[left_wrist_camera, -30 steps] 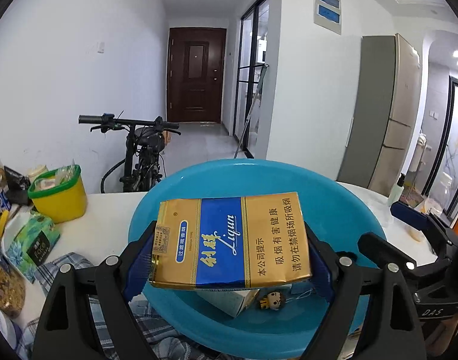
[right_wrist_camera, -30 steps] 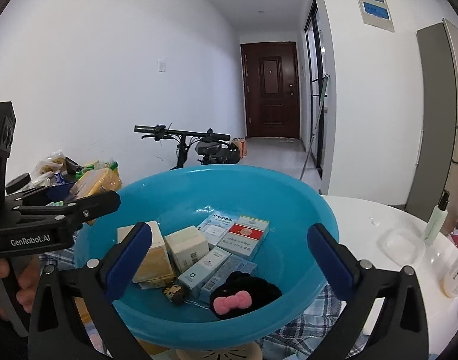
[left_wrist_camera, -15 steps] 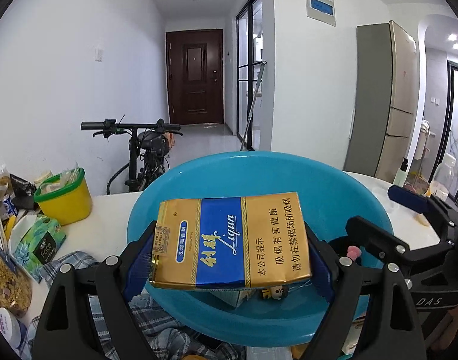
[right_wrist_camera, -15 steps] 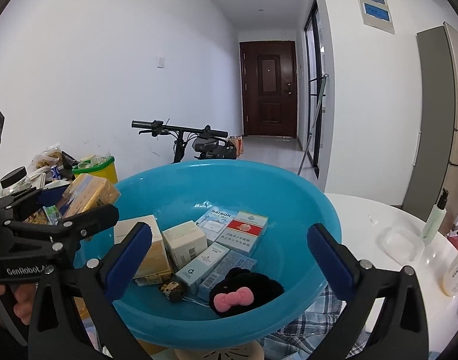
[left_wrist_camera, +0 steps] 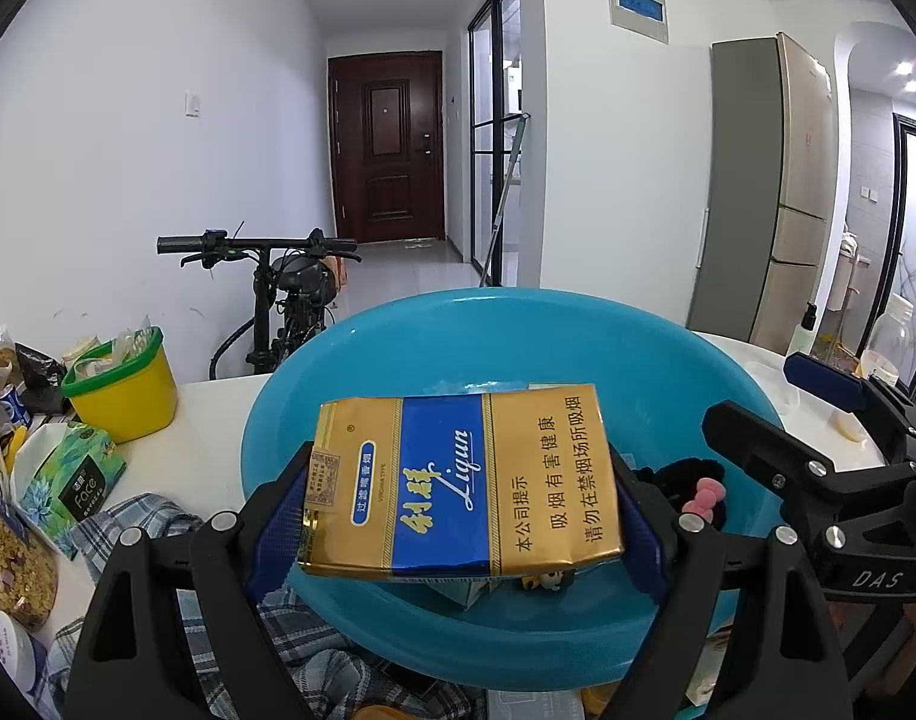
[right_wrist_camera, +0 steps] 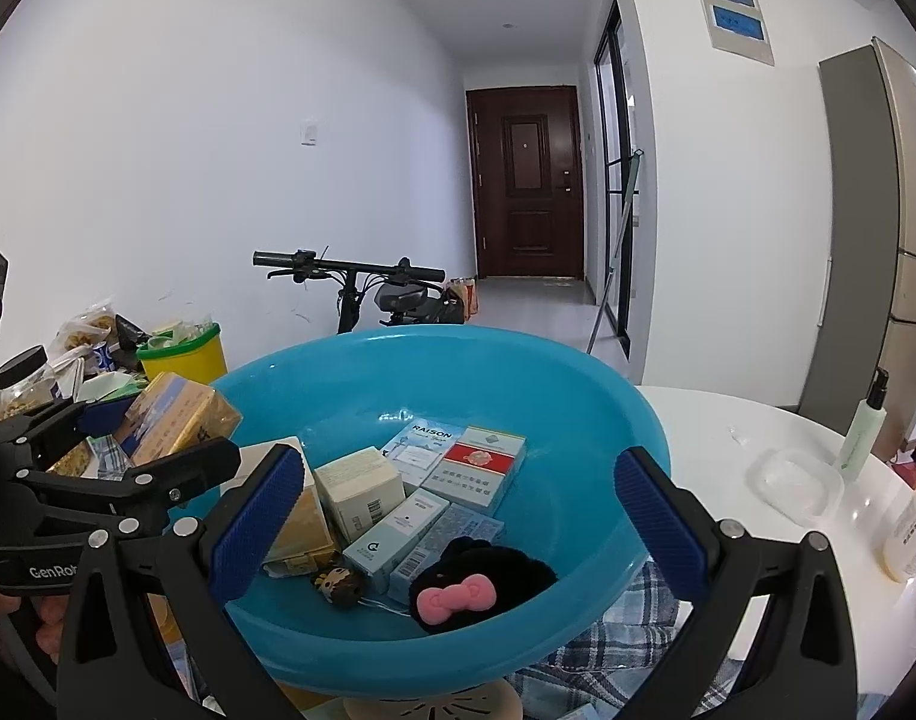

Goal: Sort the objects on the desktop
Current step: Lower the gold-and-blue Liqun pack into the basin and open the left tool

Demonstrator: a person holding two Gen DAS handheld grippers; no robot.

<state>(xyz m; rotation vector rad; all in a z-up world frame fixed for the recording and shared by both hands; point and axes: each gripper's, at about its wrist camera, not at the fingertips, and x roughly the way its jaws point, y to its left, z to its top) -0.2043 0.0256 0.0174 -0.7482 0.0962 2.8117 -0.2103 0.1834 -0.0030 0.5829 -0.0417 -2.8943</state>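
The left hand-held gripper point(left_wrist_camera: 458, 498) clamps the gold-and-blue cigarette pack point(left_wrist_camera: 461, 480) flat between its wide-set pads, above the near left rim of the blue basin point(left_wrist_camera: 608, 348). The right hand-held gripper point(right_wrist_camera: 458, 510) stands wide open and empty over the basin.

I see a glossy foil-wrapped cigarette pack point(left_wrist_camera: 461, 483), a smooth shiny plastic basin point(right_wrist_camera: 578, 414), soft checked cloth point(right_wrist_camera: 638, 612) under it, and a glossy white tabletop point(right_wrist_camera: 728, 420).
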